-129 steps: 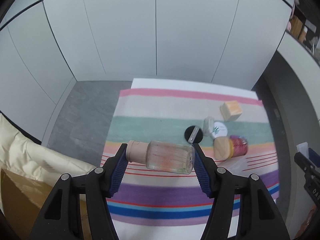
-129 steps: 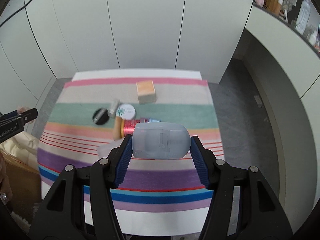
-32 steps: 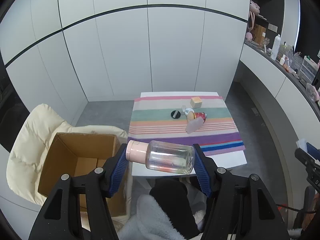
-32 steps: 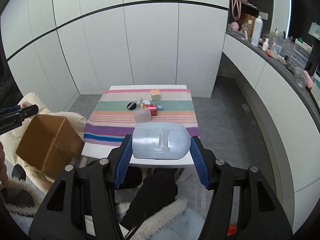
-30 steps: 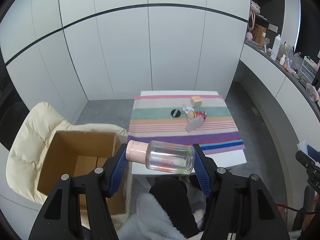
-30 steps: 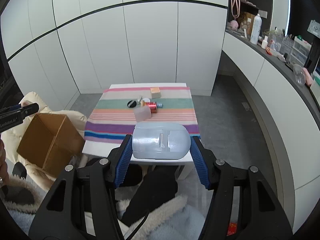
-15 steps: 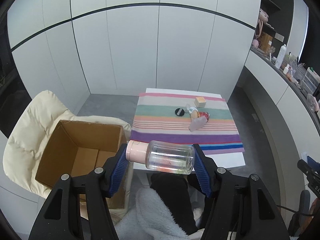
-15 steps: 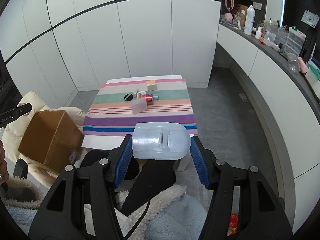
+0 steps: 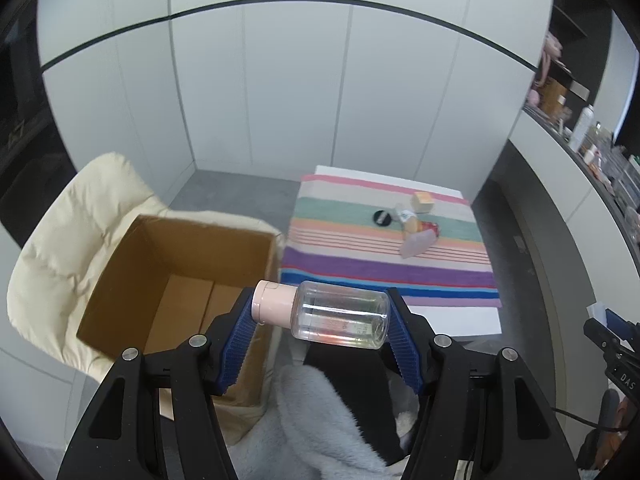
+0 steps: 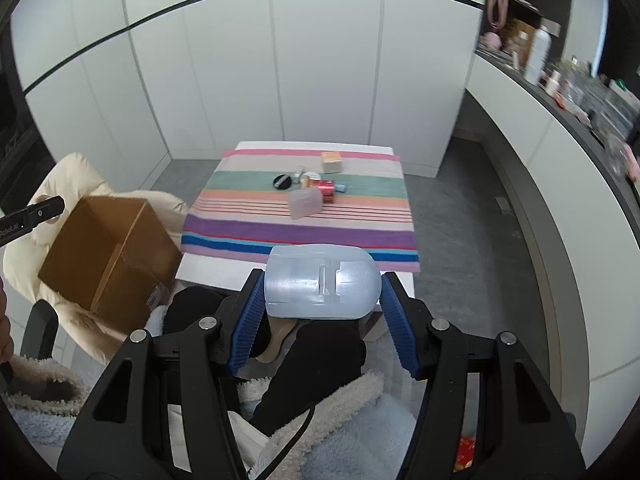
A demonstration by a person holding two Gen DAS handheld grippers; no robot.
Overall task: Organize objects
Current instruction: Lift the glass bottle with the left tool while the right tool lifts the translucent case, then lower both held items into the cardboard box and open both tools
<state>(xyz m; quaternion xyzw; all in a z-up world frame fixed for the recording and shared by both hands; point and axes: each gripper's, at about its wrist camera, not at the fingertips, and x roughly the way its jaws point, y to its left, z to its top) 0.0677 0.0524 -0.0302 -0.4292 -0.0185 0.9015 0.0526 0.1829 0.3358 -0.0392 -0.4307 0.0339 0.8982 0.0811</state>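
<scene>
Carried back from the striped worktop [image 9: 390,276] toward the cardboard box [image 9: 176,268], the light, slippery clear bottle [image 9: 340,314] is clamped endwise in the left fingers [image 9: 236,344], the rigid bluish container [image 10: 322,286] likewise in the right fingers [image 10: 400,334].

Clear bottle [image 9: 340,315] with a pink cap, pale blue frosted case [image 10: 322,286], both between blue ribbed pads [image 9: 239,339]. Brown box [image 9: 176,280] on a cream chair [image 9: 72,236]; cloth [image 10: 304,216] striped pink, green, orange, purple, blue.
</scene>
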